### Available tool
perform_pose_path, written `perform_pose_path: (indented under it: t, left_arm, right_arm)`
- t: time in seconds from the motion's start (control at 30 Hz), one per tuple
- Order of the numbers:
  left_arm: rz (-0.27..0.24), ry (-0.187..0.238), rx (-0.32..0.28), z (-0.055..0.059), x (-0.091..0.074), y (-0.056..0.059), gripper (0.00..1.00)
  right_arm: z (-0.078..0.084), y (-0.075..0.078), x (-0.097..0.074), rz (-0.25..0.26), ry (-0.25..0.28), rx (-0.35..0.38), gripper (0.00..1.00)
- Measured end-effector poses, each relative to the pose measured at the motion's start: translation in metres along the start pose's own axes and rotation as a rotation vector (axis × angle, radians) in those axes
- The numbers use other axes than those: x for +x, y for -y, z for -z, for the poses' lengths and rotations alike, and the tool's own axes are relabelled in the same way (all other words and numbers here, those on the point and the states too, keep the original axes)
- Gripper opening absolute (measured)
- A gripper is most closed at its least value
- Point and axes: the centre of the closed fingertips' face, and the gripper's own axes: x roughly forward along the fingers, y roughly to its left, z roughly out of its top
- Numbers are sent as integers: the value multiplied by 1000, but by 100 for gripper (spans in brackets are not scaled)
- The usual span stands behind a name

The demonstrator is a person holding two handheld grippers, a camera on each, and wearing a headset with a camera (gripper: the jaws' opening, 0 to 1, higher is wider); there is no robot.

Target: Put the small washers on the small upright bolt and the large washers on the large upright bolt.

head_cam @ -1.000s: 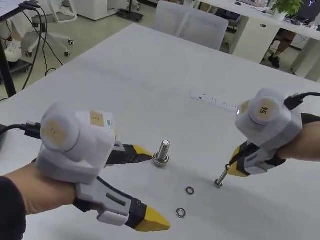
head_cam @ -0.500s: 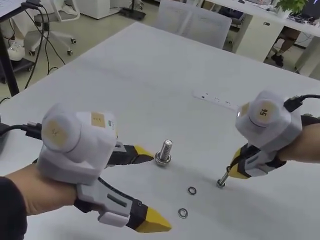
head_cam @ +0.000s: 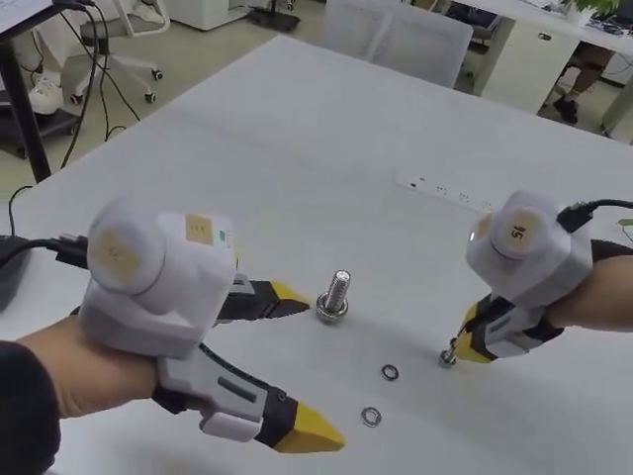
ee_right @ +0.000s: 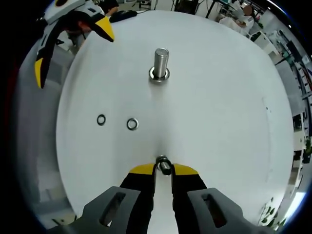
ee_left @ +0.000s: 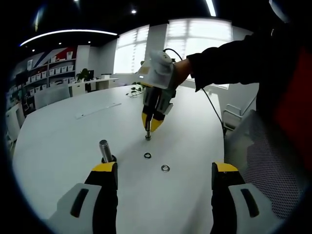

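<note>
The large upright bolt (head_cam: 334,294) stands mid-table with a washer at its base (ee_right: 159,74). Two small washers (head_cam: 390,372) (head_cam: 371,417) lie flat on the white table (head_cam: 297,148) in front of it. My left gripper (head_cam: 309,364) is open, one yellow tip just left of the large bolt, the other near the closer washer. In the left gripper view the bolt (ee_left: 105,148) rises by one jaw. My right gripper (ee_right: 163,169) is shut on the small bolt (ee_right: 163,165), which stands on the table to the right (head_cam: 448,356).
A white power strip (head_cam: 445,190) lies on the table beyond the right gripper. Office chairs (head_cam: 396,35) stand at the far edge. The table's left edge drops to the floor, with cables and a desk leg (head_cam: 25,109) there.
The right gripper has sunk lower over the small bolt, so less of the bolt shows beneath its tips. The left gripper and the loose washers stay where they were; the head camera has shifted.
</note>
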Motion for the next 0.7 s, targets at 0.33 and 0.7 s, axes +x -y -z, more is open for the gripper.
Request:
perform_pose_path:
  t: [0.33, 0.7]
  left_arm:
    - [-8, -7, -8, 2, 0, -2, 78]
    - [-10, -13, -10, 3, 2, -1, 78]
  right_arm:
    - [3, 3, 15, -18, -2, 17, 13]
    - [7, 2, 18, -29, 1, 32, 14]
